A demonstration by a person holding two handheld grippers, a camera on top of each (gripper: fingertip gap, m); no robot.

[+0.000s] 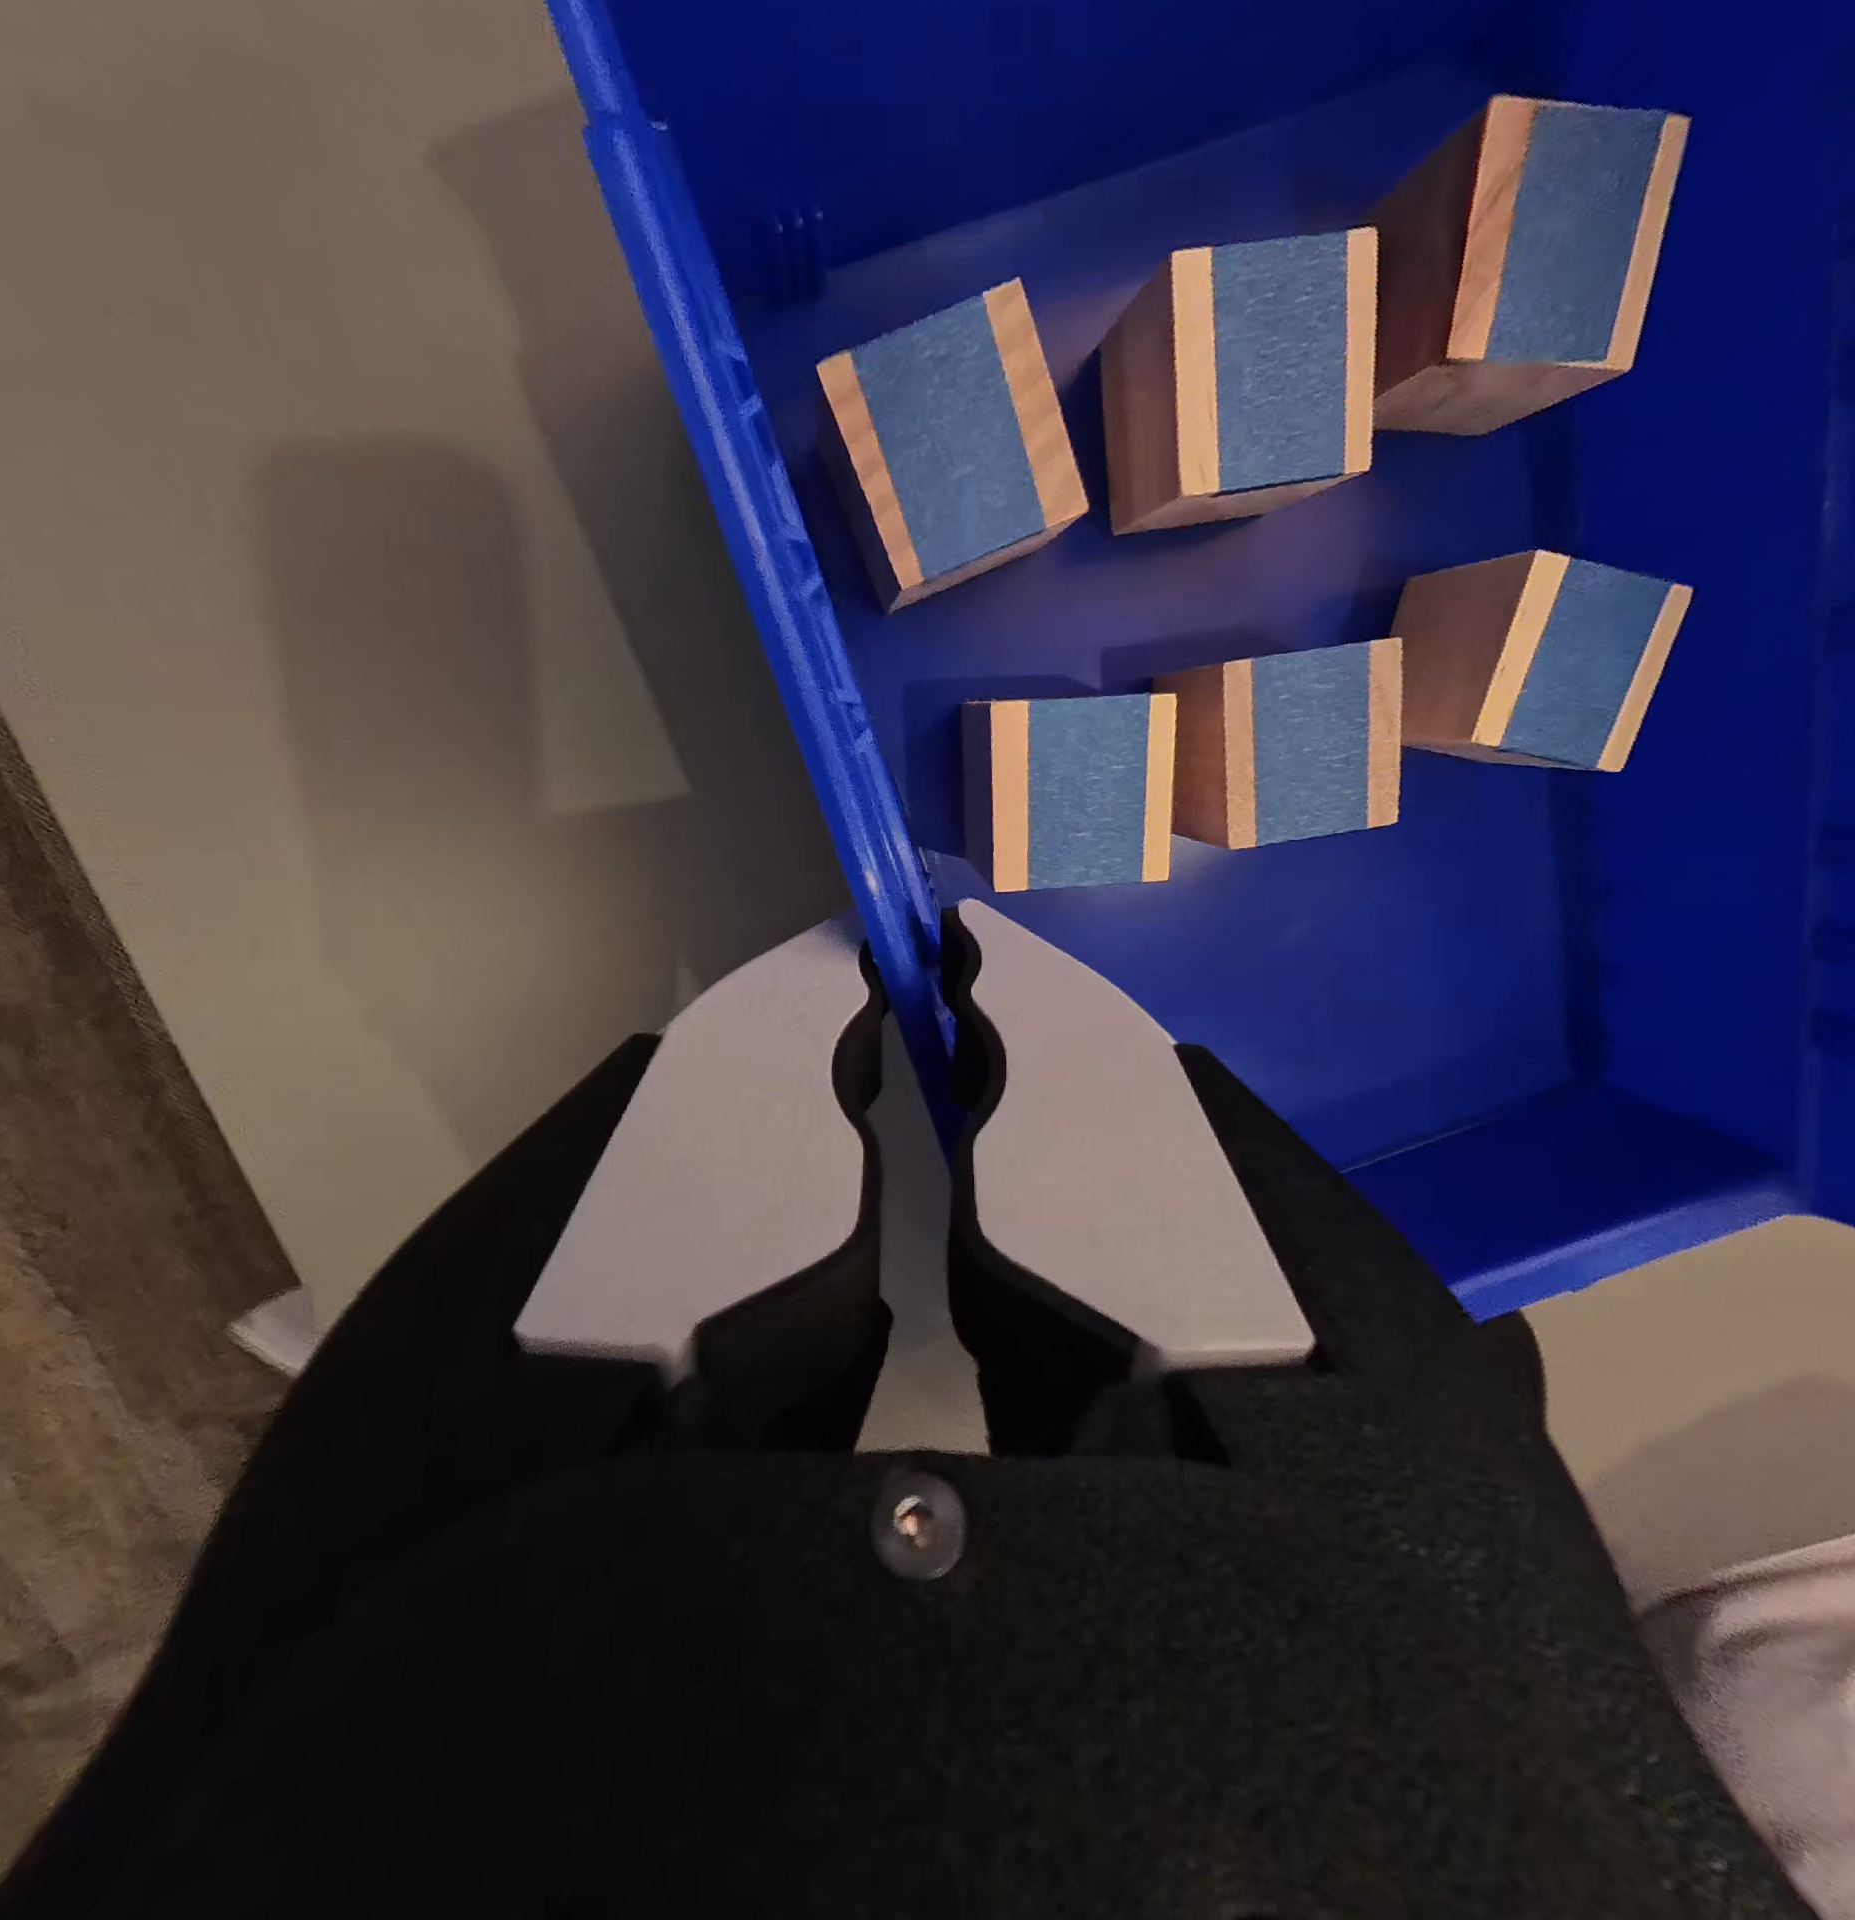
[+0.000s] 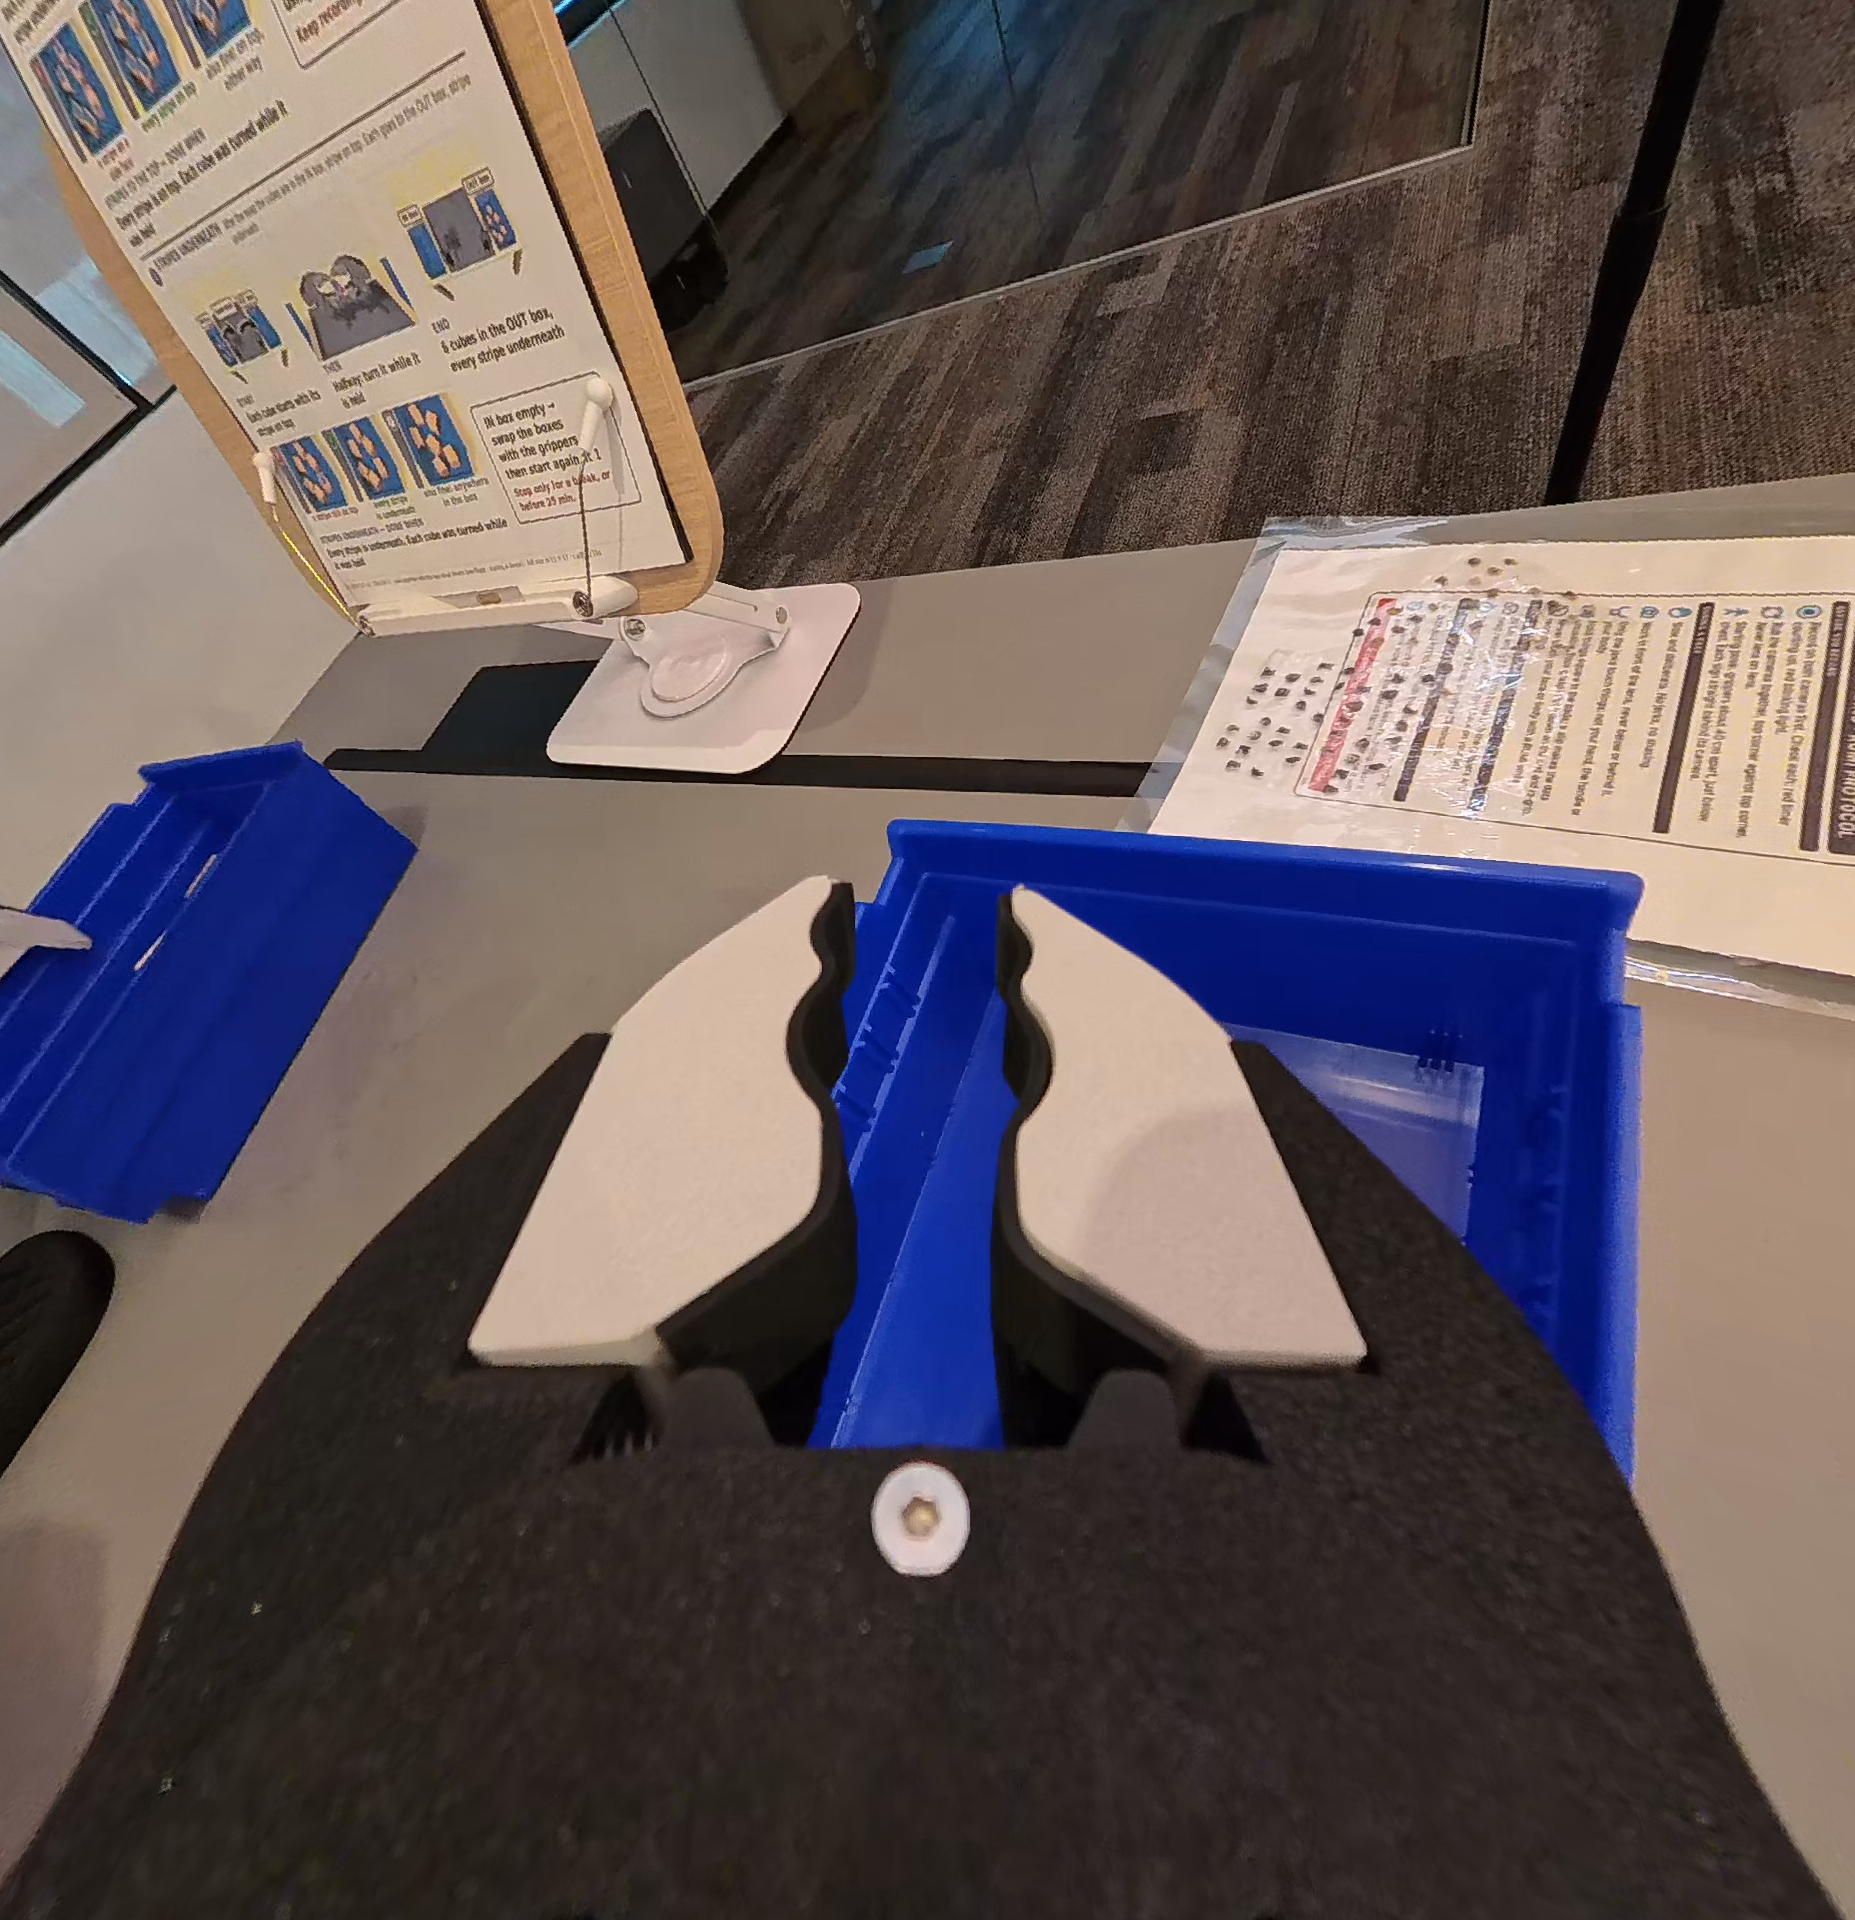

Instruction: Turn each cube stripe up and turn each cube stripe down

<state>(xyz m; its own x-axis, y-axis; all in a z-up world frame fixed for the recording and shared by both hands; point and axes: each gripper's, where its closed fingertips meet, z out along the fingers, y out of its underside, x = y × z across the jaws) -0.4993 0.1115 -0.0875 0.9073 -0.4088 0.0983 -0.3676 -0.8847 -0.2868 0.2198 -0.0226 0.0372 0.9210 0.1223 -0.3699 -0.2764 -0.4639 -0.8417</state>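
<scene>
Several wooden cubes point(image 1: 954, 447) lie in a blue box point(image 1: 1318, 1018), each with its blue stripe facing up. My left gripper point(image 1: 907, 935) is shut on that box's left wall, one finger outside and one inside. In the right wrist view this box point(image 2: 227, 935) sits at the far left, with the left gripper's tip point(image 2: 29, 935) on it. My right gripper point(image 2: 923, 904) is open and straddles the left wall of a second blue box point(image 2: 1266, 862), which holds no cubes that I can see. Its left finger is outside that box and its right finger inside.
Both boxes rest on a grey table point(image 2: 590, 935). An instruction board on a white stand point(image 2: 705, 675) is at the back. A plastic-covered sheet point(image 2: 1577, 727) lies at the back right. Carpet point(image 1: 50, 1143) shows past the table's left edge.
</scene>
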